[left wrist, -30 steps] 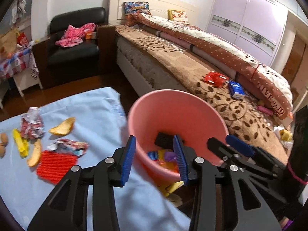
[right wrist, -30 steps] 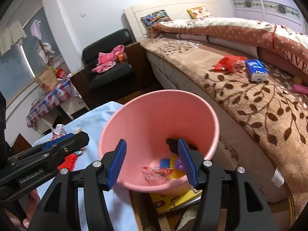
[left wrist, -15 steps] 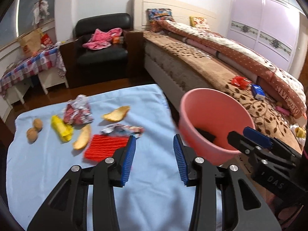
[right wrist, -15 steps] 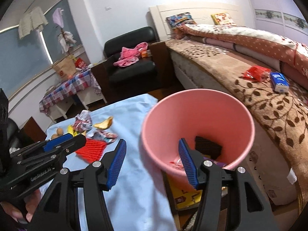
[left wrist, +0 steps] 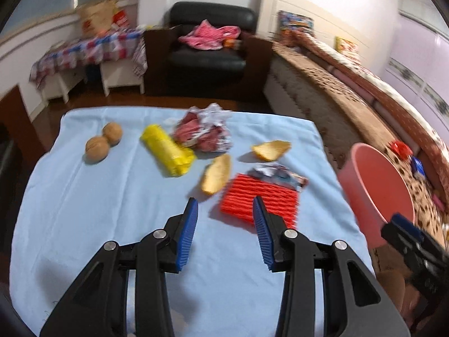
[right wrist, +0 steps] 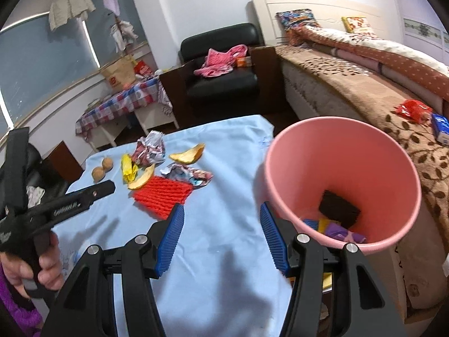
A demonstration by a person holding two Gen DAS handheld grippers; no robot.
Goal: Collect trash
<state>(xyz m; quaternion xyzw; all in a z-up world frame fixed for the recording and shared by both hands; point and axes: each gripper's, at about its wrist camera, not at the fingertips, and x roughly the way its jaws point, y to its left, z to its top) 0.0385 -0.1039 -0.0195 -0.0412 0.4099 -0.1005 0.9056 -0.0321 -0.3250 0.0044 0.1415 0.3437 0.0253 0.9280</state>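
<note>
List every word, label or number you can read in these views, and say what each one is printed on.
None reads cleanly.
Left gripper: white lettering along its arm, too small and blurred to quote.
Woven bag on the checked table: a red mark, unreadable.
Blue box on the bed: print too small to read.
Red packet beside the blue box: print too blurred.
Crumpled wrapper by the red mesh: blurred pattern, no legible words.

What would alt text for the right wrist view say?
Open blue-padded jaws of the right gripper hang over a blue cloth, beside a pink bucket holding scraps. Peels, wrappers and a red mat lie beyond.
</note>
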